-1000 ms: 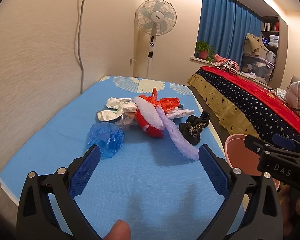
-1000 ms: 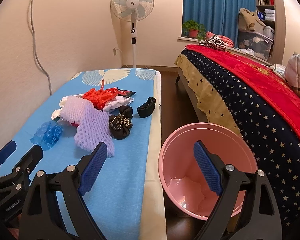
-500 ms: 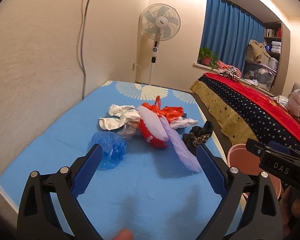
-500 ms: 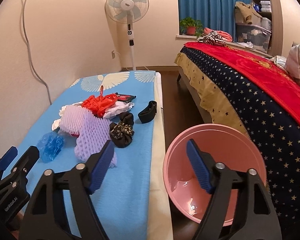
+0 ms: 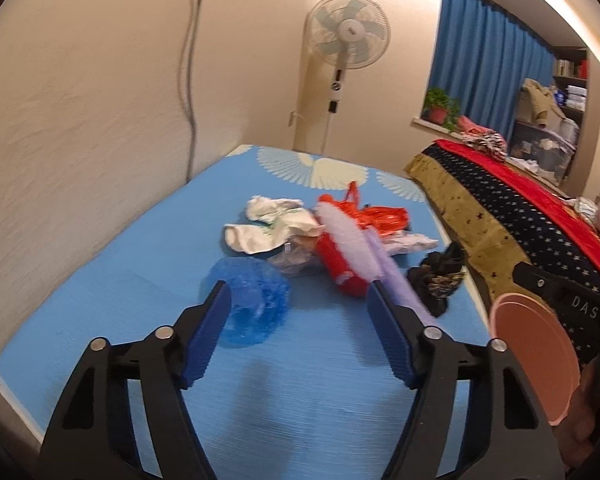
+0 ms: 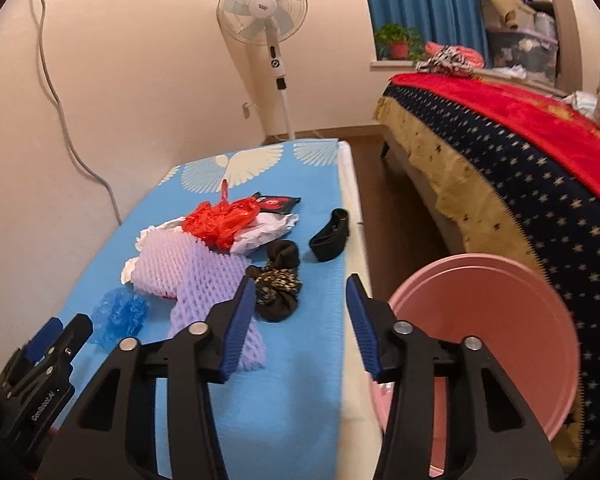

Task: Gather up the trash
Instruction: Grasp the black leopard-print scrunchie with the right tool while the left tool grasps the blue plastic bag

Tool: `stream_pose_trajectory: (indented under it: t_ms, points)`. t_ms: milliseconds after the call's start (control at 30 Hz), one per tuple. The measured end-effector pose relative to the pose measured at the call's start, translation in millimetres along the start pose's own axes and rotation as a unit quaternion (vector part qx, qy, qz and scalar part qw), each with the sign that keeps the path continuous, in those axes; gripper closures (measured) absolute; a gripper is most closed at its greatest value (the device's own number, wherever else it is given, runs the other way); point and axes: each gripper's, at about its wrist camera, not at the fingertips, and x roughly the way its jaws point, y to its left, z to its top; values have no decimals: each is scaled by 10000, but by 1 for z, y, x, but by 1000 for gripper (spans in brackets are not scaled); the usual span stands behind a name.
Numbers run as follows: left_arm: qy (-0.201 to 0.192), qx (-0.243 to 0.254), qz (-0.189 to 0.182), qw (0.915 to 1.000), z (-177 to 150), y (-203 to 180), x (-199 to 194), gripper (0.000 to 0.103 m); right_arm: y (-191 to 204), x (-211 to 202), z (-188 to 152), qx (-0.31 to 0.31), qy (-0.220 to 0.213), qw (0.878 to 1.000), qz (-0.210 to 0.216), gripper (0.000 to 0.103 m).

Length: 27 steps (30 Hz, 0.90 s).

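A trash pile lies on the blue mat (image 5: 140, 264): a crumpled blue plastic piece (image 5: 252, 304), purple foam netting (image 6: 216, 284), a red plastic bag (image 6: 224, 220), white wrappers (image 5: 272, 224) and black scrunchies (image 6: 276, 288). My left gripper (image 5: 300, 336) is open and empty, just short of the blue plastic. My right gripper (image 6: 302, 324) is open and empty, above the mat's right edge, near the scrunchies. A pink bucket (image 6: 480, 344) stands on the floor to its right.
A standing fan (image 6: 264, 16) is behind the mat by the wall. A bed with a starred blanket (image 6: 520, 168) runs along the right. A black band (image 6: 330, 234) lies near the mat's right edge. A cable hangs down the left wall.
Both grippers have narrowed their openings. Both cameras have tilted and risen a little; the right one has turned left toward the mat, so the bucket sits further right in its view.
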Motion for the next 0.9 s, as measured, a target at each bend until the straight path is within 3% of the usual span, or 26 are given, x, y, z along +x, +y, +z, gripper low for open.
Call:
stream_pose_trajectory:
  t_ms: [133, 400, 633, 800, 833, 900]
  points:
    - [168, -136, 151, 9997, -1, 11, 12, 42, 3, 17, 1, 56, 84, 9999, 59, 58]
    - [438, -447, 424, 9971, 2, 31, 35, 44, -2, 61, 3, 442, 474, 9975, 276, 57]
    - [847, -755, 509, 9922, -5, 46, 54, 60, 5, 81, 1, 373, 684, 9962, 381, 58]
    - [949, -748, 346, 9921, -8, 45, 57, 90, 9, 88, -2, 233, 852, 9949, 495, 96]
    - [948, -753, 327, 9921, -7, 45, 57, 100, 9, 88, -2, 210, 864, 9947, 525, 99]
    - [898, -732, 307, 9928, -5, 43, 55, 101, 10, 86, 0, 154, 842, 9947, 562, 101]
